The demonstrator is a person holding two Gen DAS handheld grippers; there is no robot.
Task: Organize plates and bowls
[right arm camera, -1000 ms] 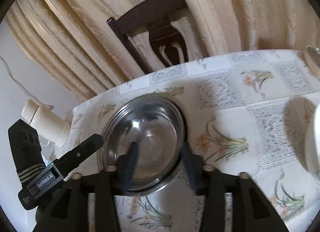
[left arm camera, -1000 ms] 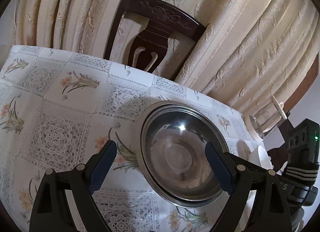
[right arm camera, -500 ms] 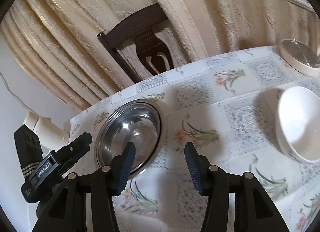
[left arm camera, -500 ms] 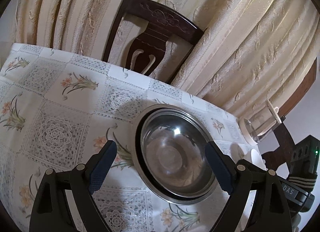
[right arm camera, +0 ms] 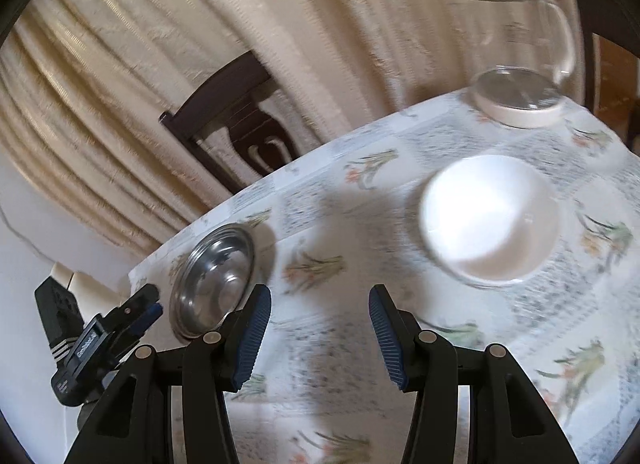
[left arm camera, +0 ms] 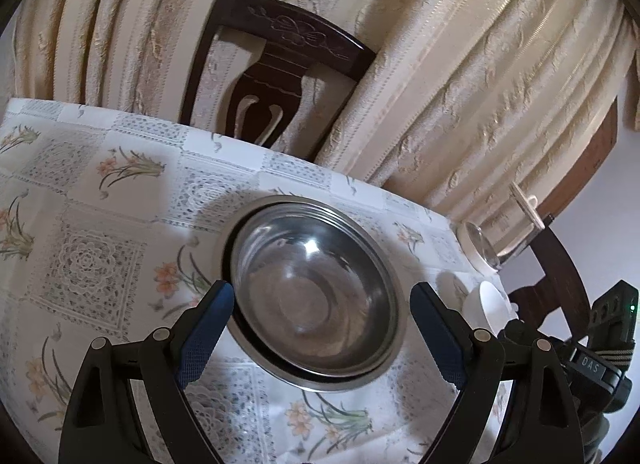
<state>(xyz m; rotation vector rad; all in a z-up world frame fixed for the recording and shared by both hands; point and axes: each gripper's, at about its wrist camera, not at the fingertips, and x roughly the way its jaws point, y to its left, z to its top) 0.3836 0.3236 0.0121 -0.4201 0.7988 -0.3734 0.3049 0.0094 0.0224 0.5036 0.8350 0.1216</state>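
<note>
Left wrist view
Left gripper (left arm camera: pixel 322 314): jaws spread wide, holding nothing; blue pads flank the steel bowl's near rim without clearly touching it.
Steel bowl (left arm camera: pixel 314 296): upright on the tablecloth (left arm camera: pixel 88 232), at the centre, nested in a second steel rim just outside it.
White bowl (left arm camera: pixel 490 302): at 3 o'clock from the steel bowl, near the table's edge, partly hidden.
Right gripper (left arm camera: pixel 600 360): only its black body shows, at 4 o'clock.
Chair (left arm camera: pixel 276 76): at 12 o'clock, against the curtain (left arm camera: pixel 460 64).

Right wrist view
Right gripper (right arm camera: pixel 320 330): jaws parted, empty, above bare cloth.
Steel bowl (right arm camera: pixel 214 280): at 10 o'clock, by the table's edge, apart from the pads.
White bowl (right arm camera: pixel 490 222): at 2 o'clock, upright, blurred, well apart from the steel bowl.
Jug (right arm camera: pixel 520 52): glass, white lid, at 1 o'clock beyond the white bowl.
Left gripper (right arm camera: pixel 120 324): at 9 o'clock, beside the steel bowl.
</note>
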